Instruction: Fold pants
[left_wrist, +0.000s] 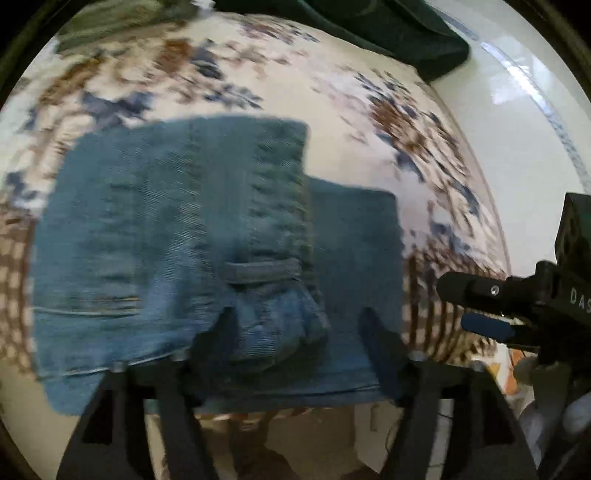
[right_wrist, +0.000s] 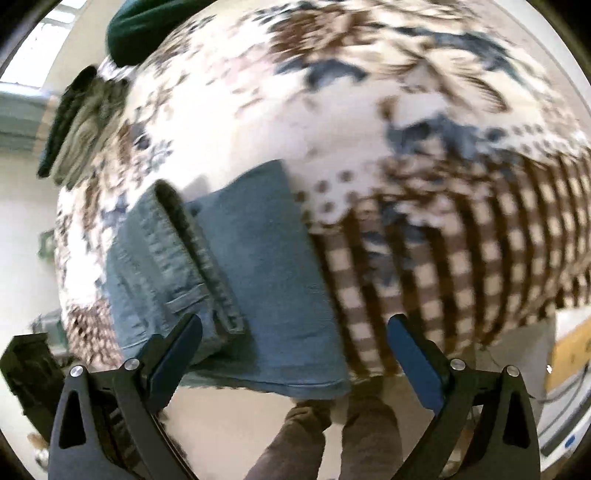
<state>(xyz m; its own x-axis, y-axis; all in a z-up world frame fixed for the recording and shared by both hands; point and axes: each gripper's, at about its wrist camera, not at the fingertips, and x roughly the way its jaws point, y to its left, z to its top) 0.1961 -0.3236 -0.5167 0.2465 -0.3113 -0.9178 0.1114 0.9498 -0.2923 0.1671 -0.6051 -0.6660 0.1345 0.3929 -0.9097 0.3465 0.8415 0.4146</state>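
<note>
The folded blue jeans (left_wrist: 177, 240) lie on a patterned bedspread (left_wrist: 258, 74), just ahead of the left gripper (left_wrist: 299, 332), whose 2 fingers stand apart over the waistband fold. The right gripper (right_wrist: 295, 350) hovers spread over the jeans' near edge, gripping nothing.

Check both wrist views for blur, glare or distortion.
Left wrist view: motion blur smears the patterned brown-and-blue bedspread; folded blue denim pants soft; window glare on the glossy white floor. Right wrist view: heavier blur overall, strong fisheye bending, bright window upper left.
</note>
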